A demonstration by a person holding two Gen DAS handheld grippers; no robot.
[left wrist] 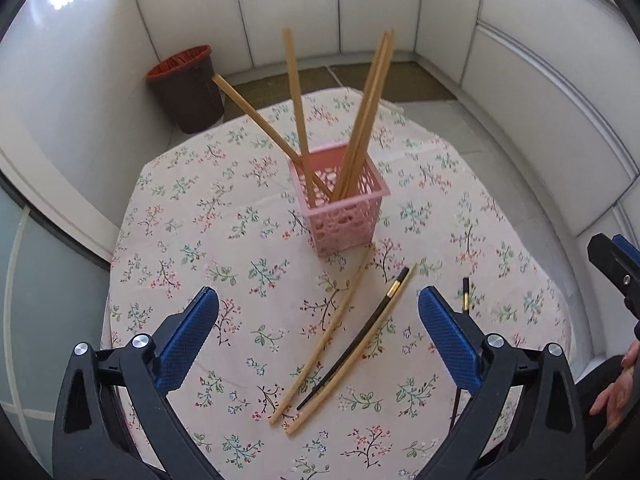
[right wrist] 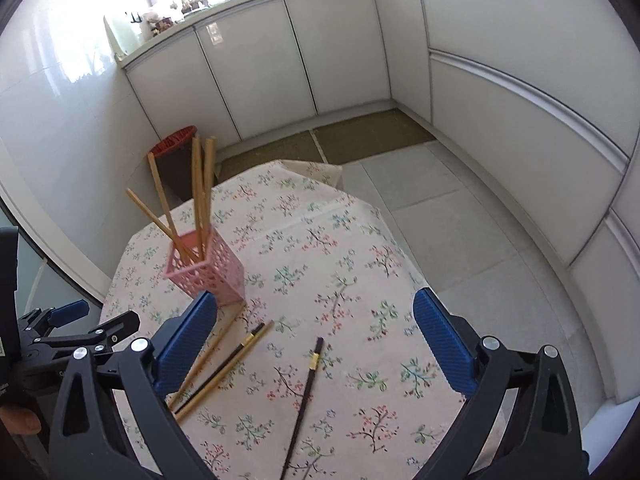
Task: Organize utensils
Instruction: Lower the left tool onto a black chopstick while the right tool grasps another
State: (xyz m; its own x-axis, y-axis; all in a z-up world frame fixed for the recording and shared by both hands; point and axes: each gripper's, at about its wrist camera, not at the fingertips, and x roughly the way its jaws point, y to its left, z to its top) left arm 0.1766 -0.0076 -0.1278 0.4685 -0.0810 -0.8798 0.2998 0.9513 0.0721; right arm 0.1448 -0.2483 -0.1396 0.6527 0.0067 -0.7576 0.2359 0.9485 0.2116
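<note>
A pink perforated holder [left wrist: 340, 200] stands upright on the floral tablecloth [left wrist: 224, 240] with several bamboo chopsticks [left wrist: 296, 96] leaning in it. In front of it lie two bamboo chopsticks [left wrist: 320, 340] and a black gold-banded chopstick [left wrist: 360, 340] between them. A second black chopstick [right wrist: 306, 388] lies apart to the right. My left gripper [left wrist: 318, 328] is open and empty above the loose chopsticks. My right gripper [right wrist: 314, 340] is open and empty above the second black chopstick. The holder also shows in the right wrist view [right wrist: 208, 272].
A brown bin with a red rim [left wrist: 188, 84] stands on the floor past the table's far left. White cabinets [right wrist: 300, 52] ring the room. The table edge [right wrist: 404, 248] drops to grey floor tiles on the right. The other gripper shows at the left edge [right wrist: 60, 332].
</note>
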